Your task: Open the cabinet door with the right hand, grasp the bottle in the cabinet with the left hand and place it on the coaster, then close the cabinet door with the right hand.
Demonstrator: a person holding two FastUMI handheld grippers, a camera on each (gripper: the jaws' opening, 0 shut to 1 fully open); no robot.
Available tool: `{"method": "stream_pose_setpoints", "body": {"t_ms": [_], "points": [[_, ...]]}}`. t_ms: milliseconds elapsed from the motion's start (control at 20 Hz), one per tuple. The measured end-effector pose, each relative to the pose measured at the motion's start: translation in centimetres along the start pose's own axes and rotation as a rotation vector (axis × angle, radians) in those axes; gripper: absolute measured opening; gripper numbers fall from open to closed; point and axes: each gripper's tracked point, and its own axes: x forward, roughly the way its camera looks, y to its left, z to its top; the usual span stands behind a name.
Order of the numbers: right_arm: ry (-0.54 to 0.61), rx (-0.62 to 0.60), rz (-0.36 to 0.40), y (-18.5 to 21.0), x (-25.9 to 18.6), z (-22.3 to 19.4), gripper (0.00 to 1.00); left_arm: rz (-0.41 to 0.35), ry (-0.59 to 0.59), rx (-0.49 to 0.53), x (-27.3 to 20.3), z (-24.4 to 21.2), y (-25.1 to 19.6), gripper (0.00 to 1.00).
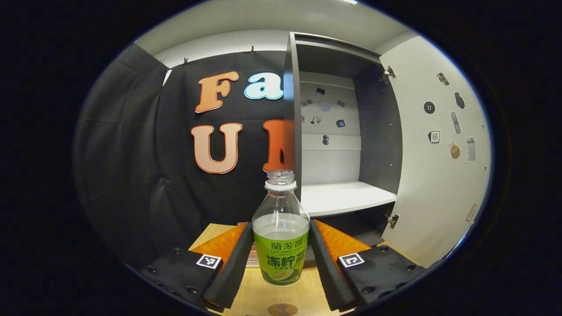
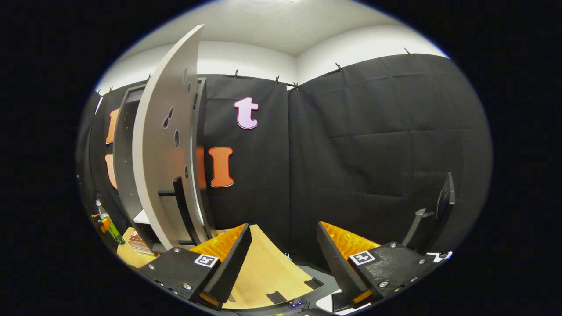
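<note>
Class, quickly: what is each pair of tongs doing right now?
Left tongs: closed on the bottle, both fingers against its sides.
Right tongs: open, holding nothing.

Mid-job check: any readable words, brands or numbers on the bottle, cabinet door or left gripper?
bottle label: print present, not transcribed here.
cabinet door stickers: pictograms; any text too small to read.
left gripper tags: square code patterns, no words.

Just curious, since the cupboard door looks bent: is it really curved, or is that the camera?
Probably the lens: in the right gripper view the cabinet door bows strongly near the edge; in the left gripper view it bulges less, while the central bottle looks sharp.
</note>
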Motion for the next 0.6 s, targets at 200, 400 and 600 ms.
{"method": "stream_pose_setpoints", "body": {"t_ms": [200, 400, 600], "points": [[0.013, -0.010, 0.008, 0.8, 0.1, -0.1, 0.93, -0.005, 0.035, -0.008, -1.2, -4.6, 0.1, 0.80], [0.012, -0.004, 0.009, 1.4, 0.0, 0.2, 0.93, -0.025, 0.041, -0.028, -1.1, -8.9, -1.5, 0.82], [0.011, -0.023, -0.006, 1.5, -0.1, 0.5, 0.98, -0.054, 0.059, 0.004, -1.6, -13.2, -2.1, 0.82]]}}
